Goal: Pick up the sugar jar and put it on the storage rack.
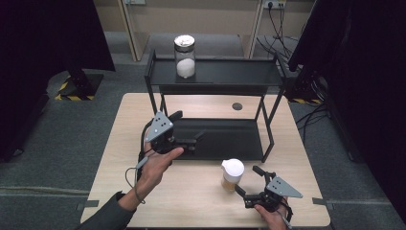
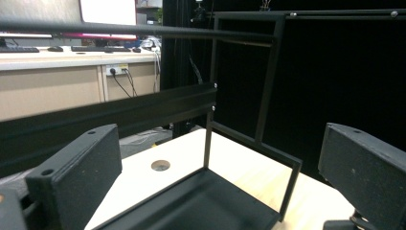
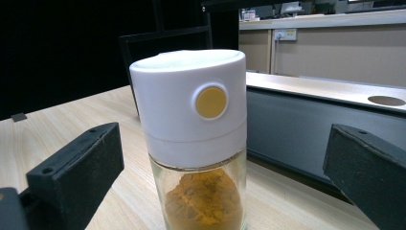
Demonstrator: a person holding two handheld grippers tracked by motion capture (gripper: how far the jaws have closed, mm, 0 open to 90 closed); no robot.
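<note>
Left gripper held raised, jaws wide apart; right gripper low, jaws spread too

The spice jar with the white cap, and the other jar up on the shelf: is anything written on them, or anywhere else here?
No readable text anywhere.
Spice jar: its white cap carries a plain yellow round button, with no lettering.
Glass jar on the black rack: no label shows.
Grey plates on the left gripper and right gripper: blank apart from small holes.
</note>
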